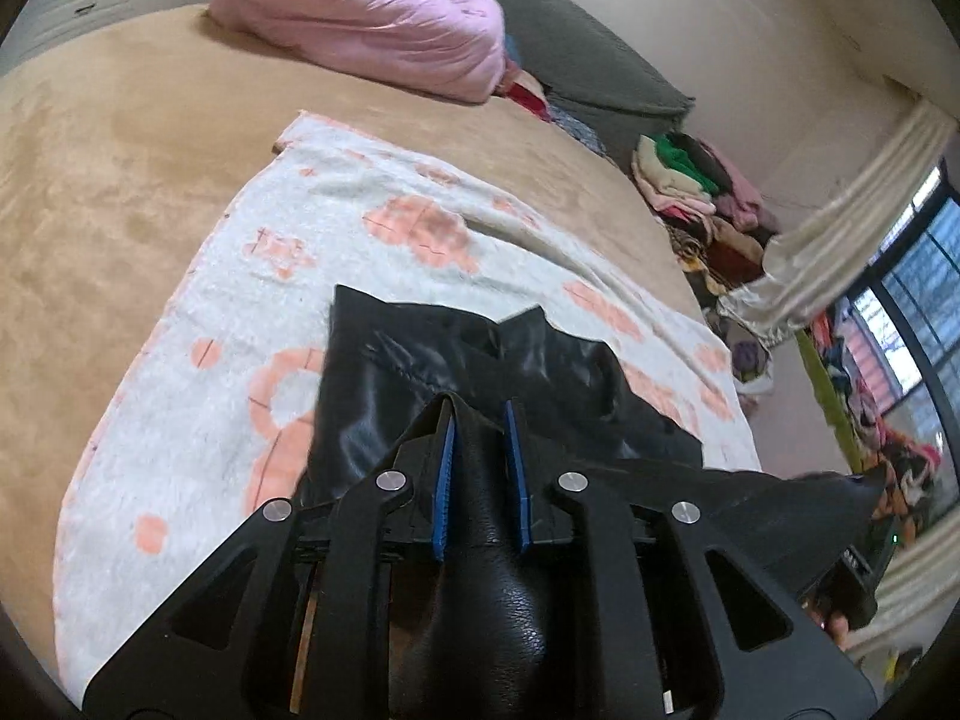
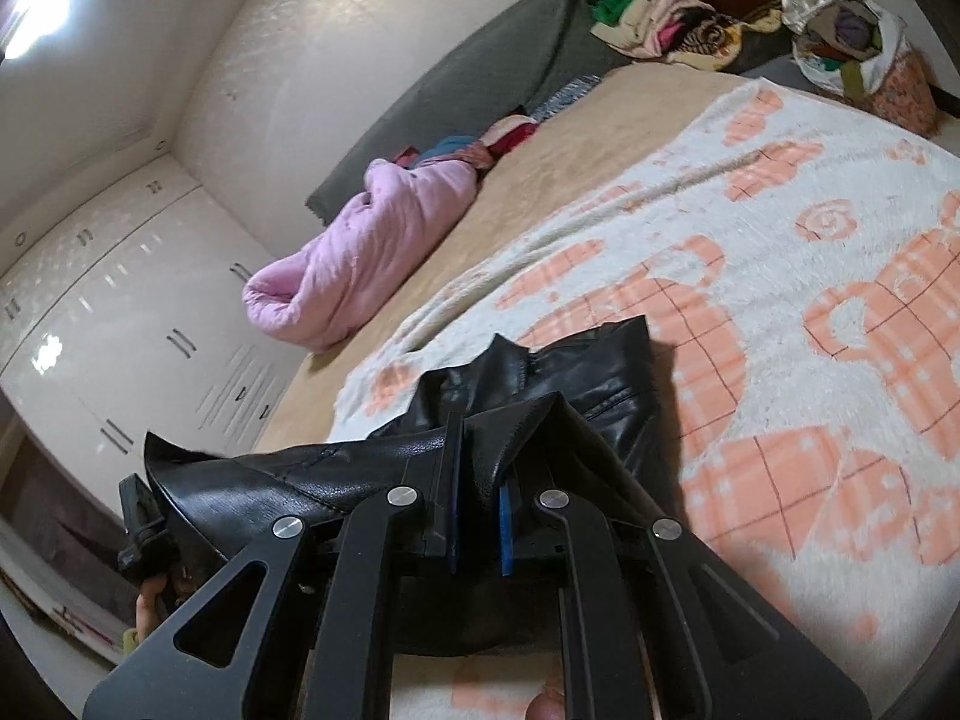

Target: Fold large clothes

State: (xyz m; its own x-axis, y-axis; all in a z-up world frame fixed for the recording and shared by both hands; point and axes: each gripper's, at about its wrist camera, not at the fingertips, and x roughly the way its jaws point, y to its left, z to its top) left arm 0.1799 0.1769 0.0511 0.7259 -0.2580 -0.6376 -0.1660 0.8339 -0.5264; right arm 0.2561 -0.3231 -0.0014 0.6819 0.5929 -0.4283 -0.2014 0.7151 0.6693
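Black leather jacket (image 1: 420,396) lies bunched low-centre on the white-and-peach blanket (image 1: 198,372) over the tan bed (image 1: 120,150), with the left gripper (image 1: 480,438) jaws clenched on one fold and the right gripper (image 2: 480,480) jaws clenched on another, pink quilt (image 1: 372,12) upper left.

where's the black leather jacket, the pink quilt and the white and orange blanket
black leather jacket (image 2: 600,372): right wrist view, leather panel ahead of the fingers
pink quilt (image 1: 372,18): left wrist view, middle of the bundle
white and orange blanket (image 2: 780,300): right wrist view, bare patterned area
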